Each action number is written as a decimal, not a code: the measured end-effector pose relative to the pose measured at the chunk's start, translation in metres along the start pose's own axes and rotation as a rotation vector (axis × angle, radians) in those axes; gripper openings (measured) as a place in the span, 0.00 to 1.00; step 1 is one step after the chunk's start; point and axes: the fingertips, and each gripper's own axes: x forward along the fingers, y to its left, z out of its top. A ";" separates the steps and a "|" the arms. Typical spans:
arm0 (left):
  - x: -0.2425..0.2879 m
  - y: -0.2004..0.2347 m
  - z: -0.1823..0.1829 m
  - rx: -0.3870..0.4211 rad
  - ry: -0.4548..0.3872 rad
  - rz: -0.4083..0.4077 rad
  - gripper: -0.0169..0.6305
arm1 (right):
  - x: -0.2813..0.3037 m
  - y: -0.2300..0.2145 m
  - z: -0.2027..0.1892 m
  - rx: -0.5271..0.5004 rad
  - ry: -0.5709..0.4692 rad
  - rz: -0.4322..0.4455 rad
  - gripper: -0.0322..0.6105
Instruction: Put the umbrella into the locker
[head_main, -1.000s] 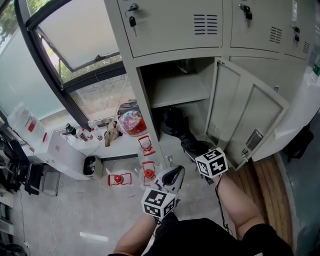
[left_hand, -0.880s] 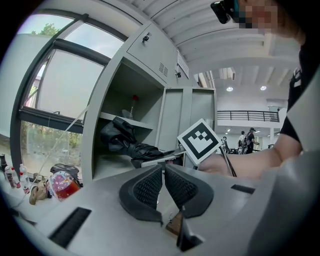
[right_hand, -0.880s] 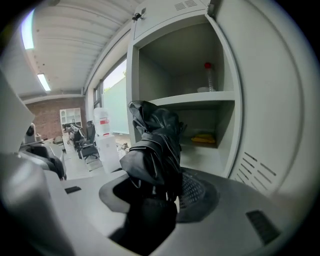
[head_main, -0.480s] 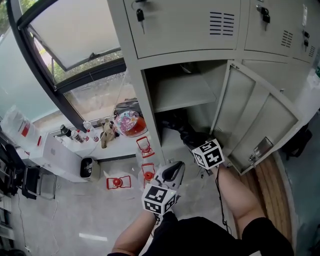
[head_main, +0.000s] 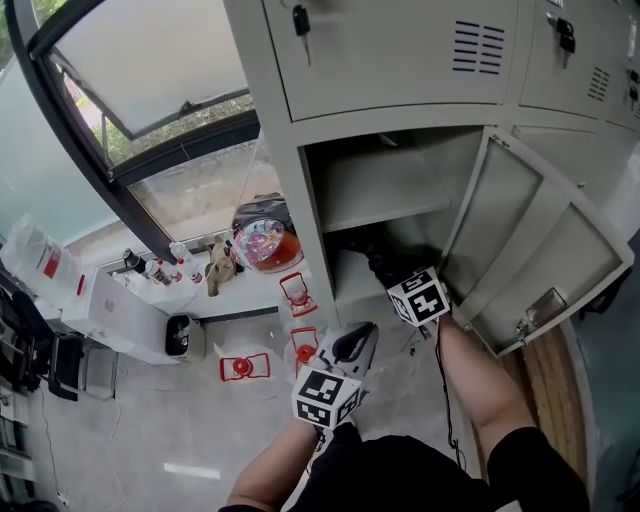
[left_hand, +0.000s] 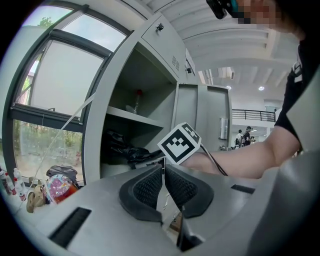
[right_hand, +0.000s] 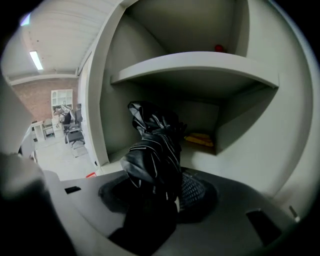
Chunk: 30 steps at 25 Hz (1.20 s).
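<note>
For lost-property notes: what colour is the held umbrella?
The umbrella is black with thin pale stripes, clearest in the right gripper view.

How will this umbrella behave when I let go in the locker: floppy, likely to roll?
The umbrella has loose, creased folds bulging over the right hand-held gripper, so the fabric probably gives and sags. It juts past the jaws without drooping, suggesting a stiff core. Bunched, uneven fabric should stop it rolling far on the locker floor.

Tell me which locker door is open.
The lower door, swung out to the right; the upper doors, with keys in their locks, are shut.
</note>
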 end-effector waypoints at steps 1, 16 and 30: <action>0.001 0.002 0.000 0.000 0.001 -0.001 0.07 | 0.004 -0.002 0.000 -0.006 0.005 -0.004 0.44; 0.020 0.022 0.003 -0.004 0.010 -0.018 0.07 | 0.040 -0.021 0.000 -0.003 0.068 -0.041 0.44; 0.023 0.036 -0.004 -0.002 0.050 -0.007 0.07 | 0.070 -0.031 0.005 -0.030 0.101 -0.042 0.44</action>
